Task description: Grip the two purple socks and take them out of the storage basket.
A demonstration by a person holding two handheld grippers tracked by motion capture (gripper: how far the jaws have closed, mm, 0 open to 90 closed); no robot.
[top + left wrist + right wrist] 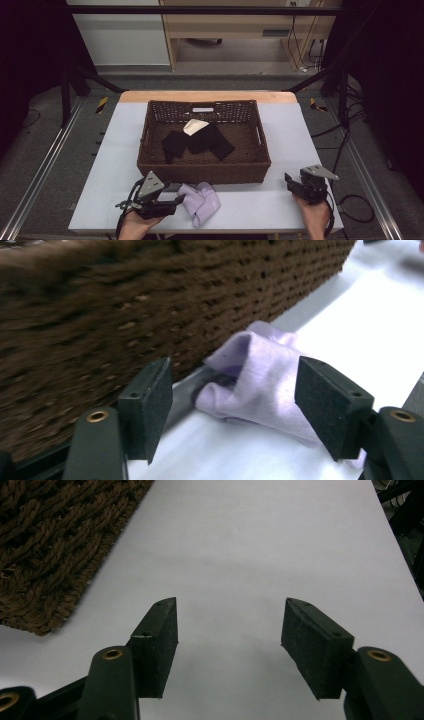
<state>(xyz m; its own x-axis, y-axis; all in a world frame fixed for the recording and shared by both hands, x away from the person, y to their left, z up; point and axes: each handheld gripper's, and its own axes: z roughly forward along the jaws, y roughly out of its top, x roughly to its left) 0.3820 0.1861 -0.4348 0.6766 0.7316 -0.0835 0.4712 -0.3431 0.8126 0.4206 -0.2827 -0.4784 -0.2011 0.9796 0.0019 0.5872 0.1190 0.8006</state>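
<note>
A crumpled lilac cloth (201, 201) (260, 382) lies on the white table just in front of the brown wicker basket (150, 165) (150, 305). My left gripper (176, 202) (232, 407) is open, its jaws either side of the cloth's near end, not closed on it. Inside the basket lie black garments (197, 142) and a cream cloth (194, 126). My right gripper (291, 182) (229, 640) is open over bare table at the front right, with the basket's corner (45, 555) to its left.
The white table (280, 130) (260, 545) has free room right of the basket and along the front edge. Metal frame rails and cables run along both sides of the table.
</note>
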